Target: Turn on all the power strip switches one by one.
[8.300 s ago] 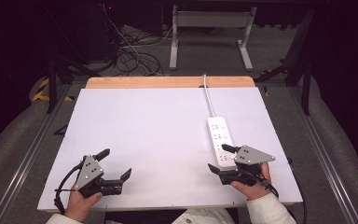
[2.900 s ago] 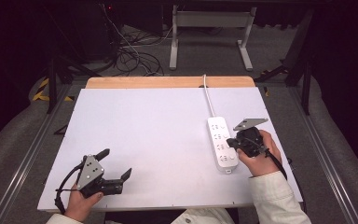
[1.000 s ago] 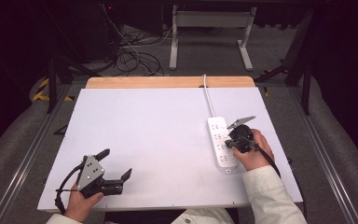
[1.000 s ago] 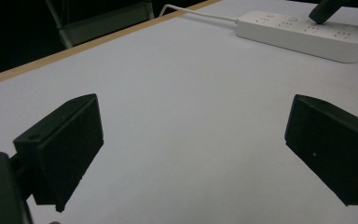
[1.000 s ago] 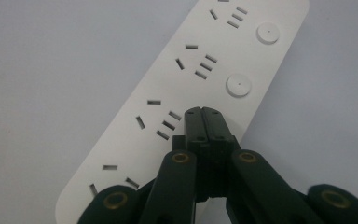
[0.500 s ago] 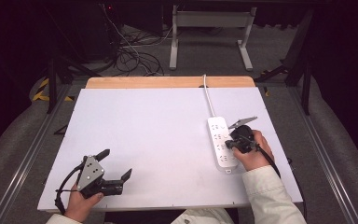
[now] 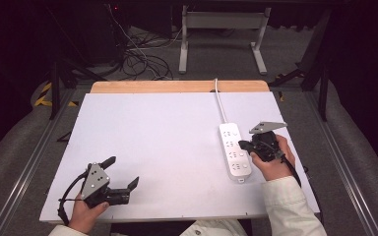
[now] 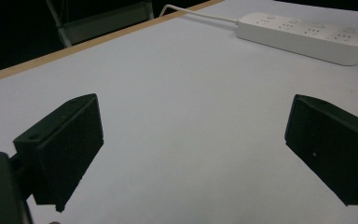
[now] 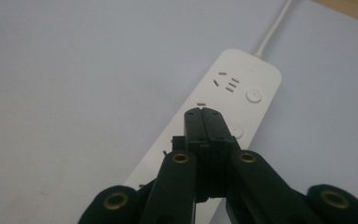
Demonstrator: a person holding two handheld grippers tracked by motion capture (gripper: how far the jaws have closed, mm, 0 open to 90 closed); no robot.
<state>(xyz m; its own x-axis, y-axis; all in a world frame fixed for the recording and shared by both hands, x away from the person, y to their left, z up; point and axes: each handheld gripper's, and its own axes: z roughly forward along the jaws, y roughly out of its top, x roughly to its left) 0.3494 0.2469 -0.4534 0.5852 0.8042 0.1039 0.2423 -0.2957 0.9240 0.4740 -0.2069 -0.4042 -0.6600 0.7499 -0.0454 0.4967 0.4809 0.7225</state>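
The left tool (image 7: 122, 178) rests at the near-left of the white counter (image 7: 167, 147), jaws spread wide and empty, as a second ago; the power strip (image 7: 235, 151) lies flat toward the right, its cord running to the far edge; it looks light, rigid and smooth, best gripped across its long sides; the right tool (image 7: 243, 145), jaws pressed together on nothing, has lifted slightly above the strip's switches.
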